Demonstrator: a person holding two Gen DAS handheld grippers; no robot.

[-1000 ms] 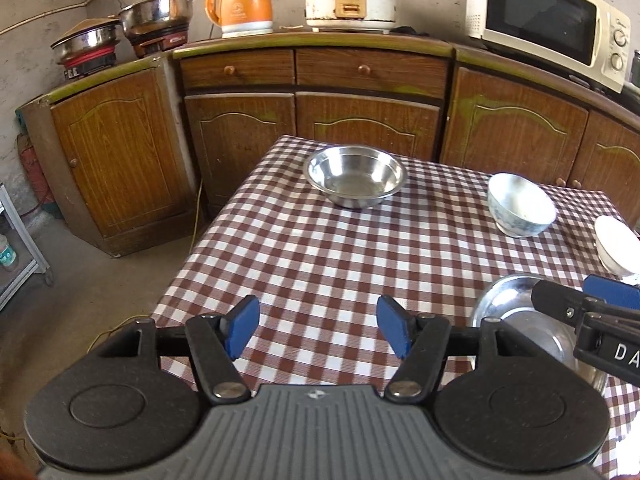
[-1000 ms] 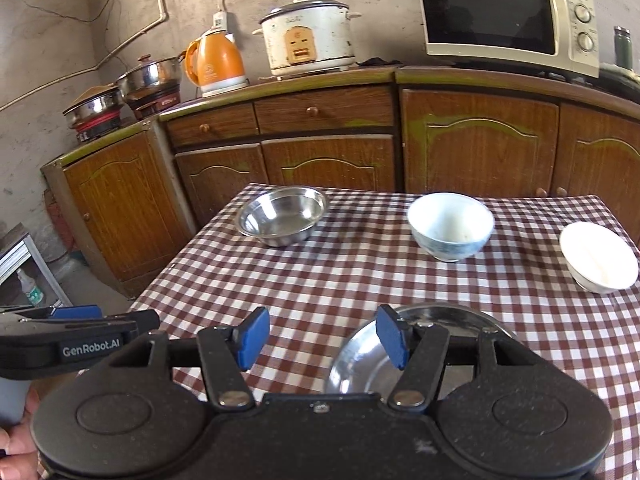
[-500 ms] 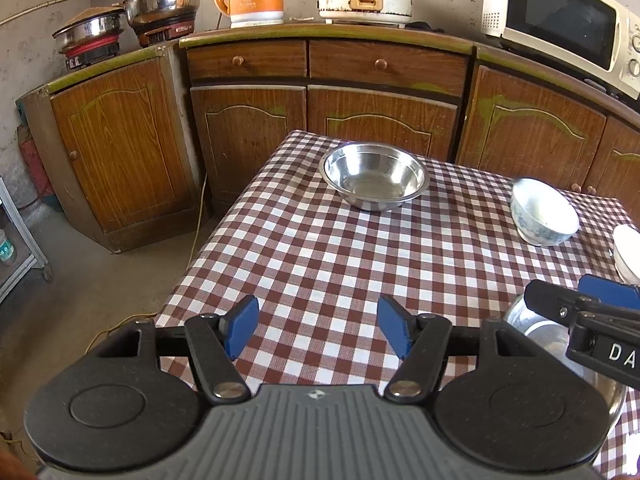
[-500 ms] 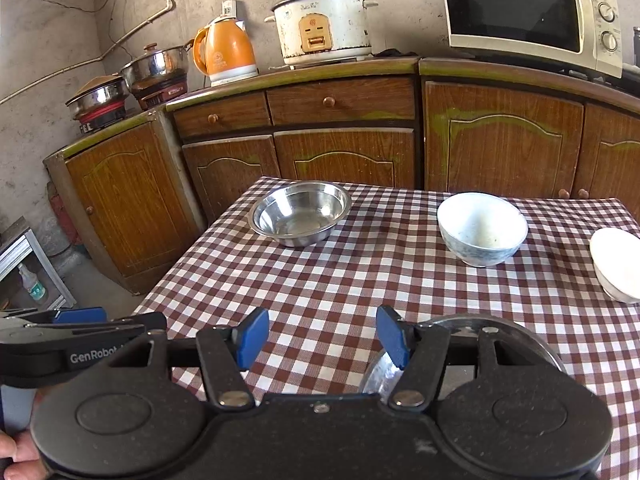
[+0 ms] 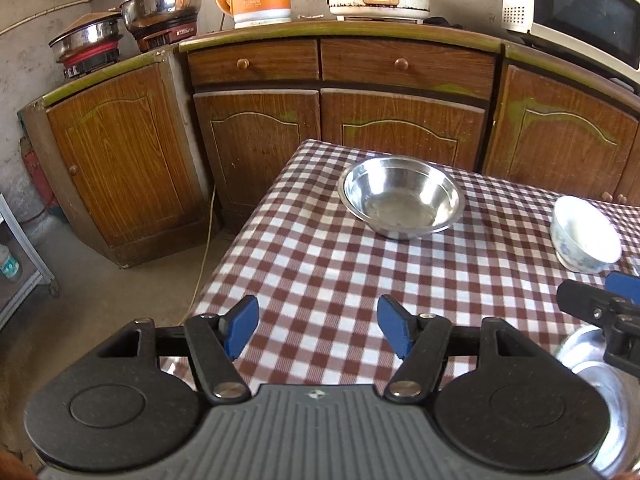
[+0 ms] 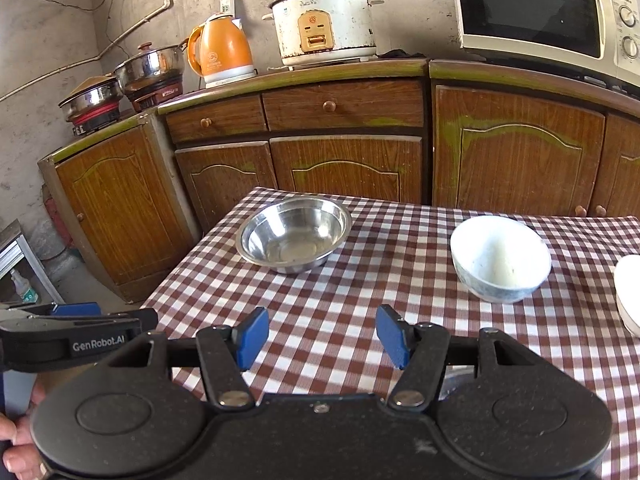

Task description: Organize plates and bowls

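Observation:
A steel bowl [image 5: 401,201] [image 6: 294,239] sits at the far left of the checked table [image 5: 320,272] [image 6: 380,280]. A white-and-blue ceramic bowl [image 5: 583,233] [image 6: 500,258] stands to its right. A white bowl [image 6: 628,294] is cut off at the right edge. A steel plate [image 5: 596,372] lies near the front right, mostly hidden behind both grippers. My left gripper [image 5: 319,327] is open and empty above the table's front left. My right gripper [image 6: 319,336] is open and empty above the front middle; its side shows in the left wrist view [image 5: 600,308].
Wooden cabinets [image 5: 256,128] [image 6: 344,168] stand behind the table, with pots [image 6: 150,68], an orange kettle [image 6: 222,52], a rice cooker [image 6: 324,26] and a microwave [image 6: 536,12] on top. A metal rack [image 5: 16,264] stands on the floor at left.
Both grippers have moved to the left and tilted up. The steel plate has slid down out of view under them. Both stay open and empty.

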